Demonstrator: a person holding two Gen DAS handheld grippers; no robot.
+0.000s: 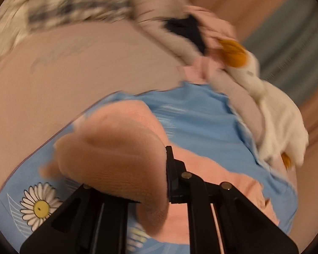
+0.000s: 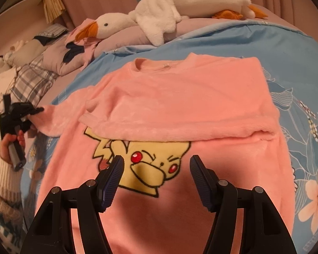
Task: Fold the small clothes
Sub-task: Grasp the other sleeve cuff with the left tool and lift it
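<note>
One blue floral bedspread (image 2: pixel 233 42) carries my pink sweater (image 2: pixel 180 97), spread mid-bed below the plush goose (image 2: pixel 169 6). My left tongs (image 2: pixel 37 111) pinch the sleeve cuff (image 1: pixel 112 152) by the bed's left edge; my right tongs (image 2: pixel 155 169) hover wide open, empty. Slippery fleece could slide free if I tug.
</note>
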